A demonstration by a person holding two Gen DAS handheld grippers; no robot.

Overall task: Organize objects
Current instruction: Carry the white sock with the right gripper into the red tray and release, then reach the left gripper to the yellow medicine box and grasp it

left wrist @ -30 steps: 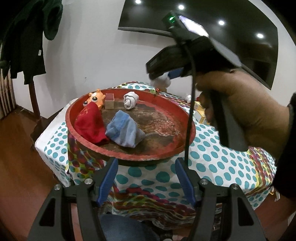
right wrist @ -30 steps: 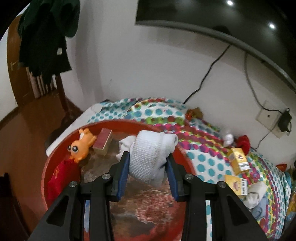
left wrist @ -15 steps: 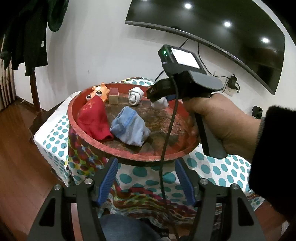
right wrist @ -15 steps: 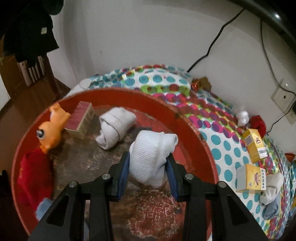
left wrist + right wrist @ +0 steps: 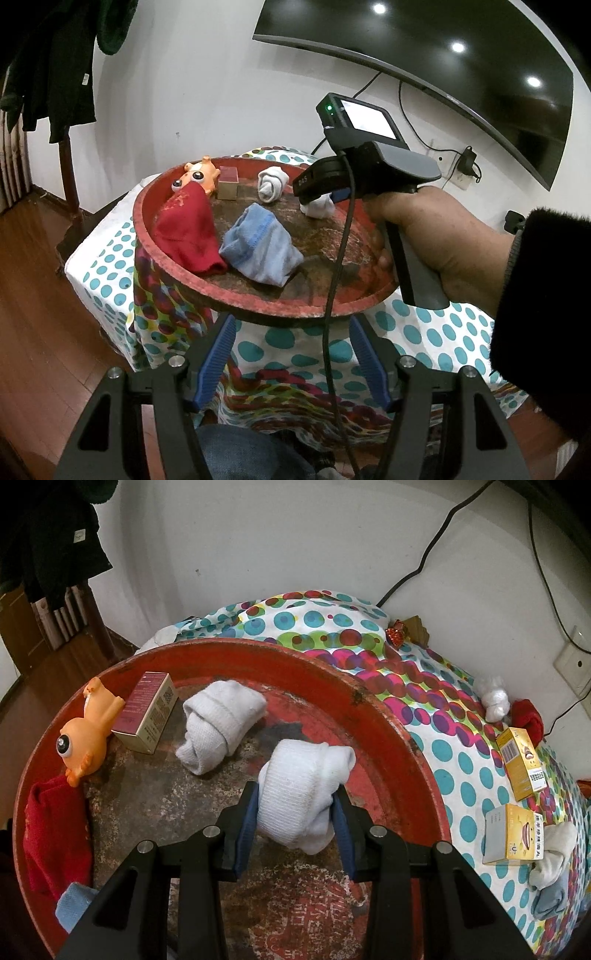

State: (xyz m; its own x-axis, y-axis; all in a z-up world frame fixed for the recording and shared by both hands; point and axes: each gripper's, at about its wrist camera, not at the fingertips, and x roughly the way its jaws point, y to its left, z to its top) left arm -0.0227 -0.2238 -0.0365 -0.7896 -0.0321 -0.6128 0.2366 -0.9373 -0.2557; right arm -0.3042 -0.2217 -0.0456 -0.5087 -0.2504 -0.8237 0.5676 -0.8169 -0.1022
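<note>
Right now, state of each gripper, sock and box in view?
Right gripper: shut on rolled white sock, over the red tray.
Left gripper: open, holds nothing.
Second white sock: rolled, lying in the tray.
Blue sock: crumpled, in the tray.
Red sock: lying flat against the tray rim.
Maroon box: closed, lying on its side.
Yellow boxes: closed, lying on the tablecloth.
</note>
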